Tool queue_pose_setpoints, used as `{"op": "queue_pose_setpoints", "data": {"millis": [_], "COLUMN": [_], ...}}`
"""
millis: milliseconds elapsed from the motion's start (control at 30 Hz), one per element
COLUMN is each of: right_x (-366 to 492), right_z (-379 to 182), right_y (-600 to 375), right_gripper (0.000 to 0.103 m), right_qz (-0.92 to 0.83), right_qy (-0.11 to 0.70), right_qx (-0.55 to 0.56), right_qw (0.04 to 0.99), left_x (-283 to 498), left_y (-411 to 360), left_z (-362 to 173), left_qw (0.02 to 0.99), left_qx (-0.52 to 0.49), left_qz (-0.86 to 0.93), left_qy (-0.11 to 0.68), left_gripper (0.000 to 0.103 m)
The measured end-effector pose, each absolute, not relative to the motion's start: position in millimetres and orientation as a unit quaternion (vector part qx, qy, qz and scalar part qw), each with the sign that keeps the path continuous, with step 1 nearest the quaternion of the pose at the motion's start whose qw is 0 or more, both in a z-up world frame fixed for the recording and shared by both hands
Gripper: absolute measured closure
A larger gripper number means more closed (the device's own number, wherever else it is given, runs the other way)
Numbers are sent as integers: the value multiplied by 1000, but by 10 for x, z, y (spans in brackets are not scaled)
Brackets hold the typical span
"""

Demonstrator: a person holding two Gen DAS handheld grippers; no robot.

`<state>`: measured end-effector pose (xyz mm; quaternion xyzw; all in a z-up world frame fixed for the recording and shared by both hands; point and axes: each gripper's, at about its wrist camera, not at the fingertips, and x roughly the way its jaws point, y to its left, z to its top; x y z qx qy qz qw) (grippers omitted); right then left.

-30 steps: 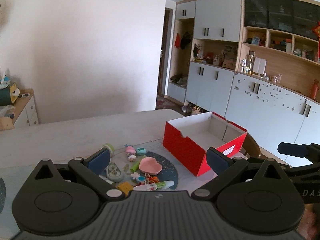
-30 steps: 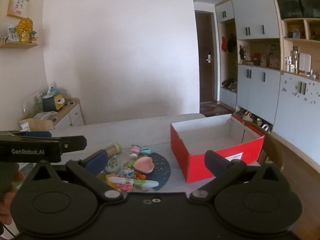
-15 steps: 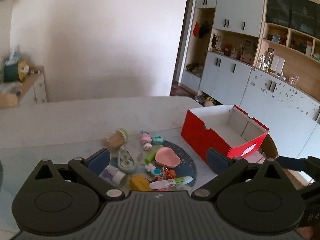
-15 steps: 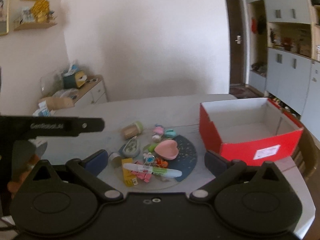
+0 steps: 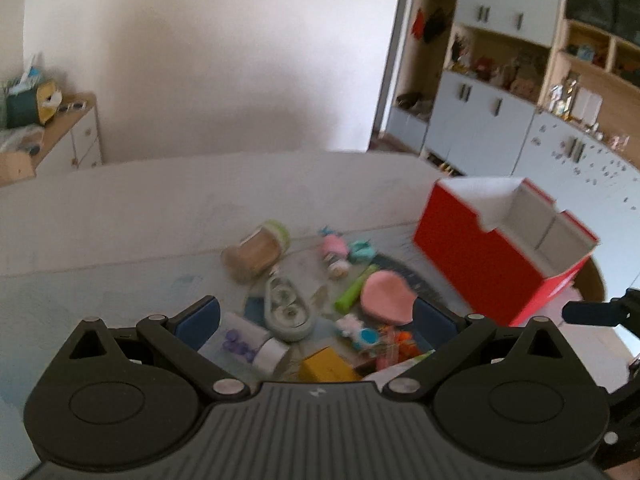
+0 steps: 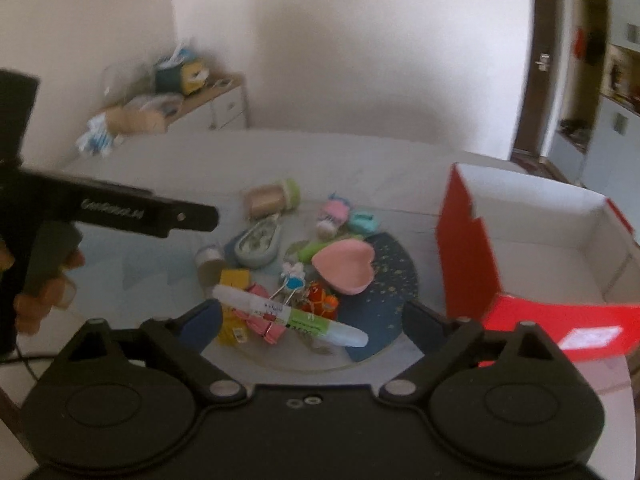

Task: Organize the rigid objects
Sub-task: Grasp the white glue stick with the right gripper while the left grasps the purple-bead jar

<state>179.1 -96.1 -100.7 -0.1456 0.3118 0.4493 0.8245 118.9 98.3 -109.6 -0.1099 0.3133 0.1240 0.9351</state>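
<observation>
Both grippers, left (image 5: pixel 316 320) wide and right (image 6: pixel 312 320) closing on nothing, now hang nearer the clutter (image 6: pixel 296 272) than before.

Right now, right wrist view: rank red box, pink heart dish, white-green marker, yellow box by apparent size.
1. red box
2. white-green marker and pink heart dish: similar; the marker lies nearer the camera, so unranked
3. yellow box, partly hidden

Change record: both grippers lower and nearer the clutter than 1 second ago. Left gripper (image 5: pixel 316 322), jaws wide, now above the heart dish (image 5: pixel 387 296). Right gripper (image 6: pixel 312 326), jaws closing on nothing, above the marker (image 6: pixel 290 316); red box (image 6: pixel 532 264) at 2 o'clock.
</observation>
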Motion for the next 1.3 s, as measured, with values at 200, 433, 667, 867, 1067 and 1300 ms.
{"op": "queue_pose_setpoints", "data": {"millis": [200,433,667,867,1067,1300], "right_x": [1949,2038,2126,2170,2250,2232], "right_z": [-1212,-1407,-1481,-1567,-1588,-1577], "right_y": [-807,-662,-580,-464,-419,-422], "right_gripper": [21,32,42,52,60,68], "right_qz": [487,521,553,571,573,579], "right_qy": [314,316,318,308,304,293], "right_qx": [-209,-262,-290,-317,-323,-325], "right_qw": [788,748,714,692,689,688], "left_x": [1375,1552,1641,1671,1671,1684], "left_y": [1195,1369,1434,1532,1573,1622], "left_z": [-1418,-1700,-1838,-1948,-1973,-2002], "left_qw": [924,904,905,910,916,911], "left_qx": [-114,-118,-93,-86,-93,-110], "left_qz": [126,156,126,87,75,92], "left_qy": [343,380,395,395,382,387], "left_gripper": [0,0,0,0,0,26]}}
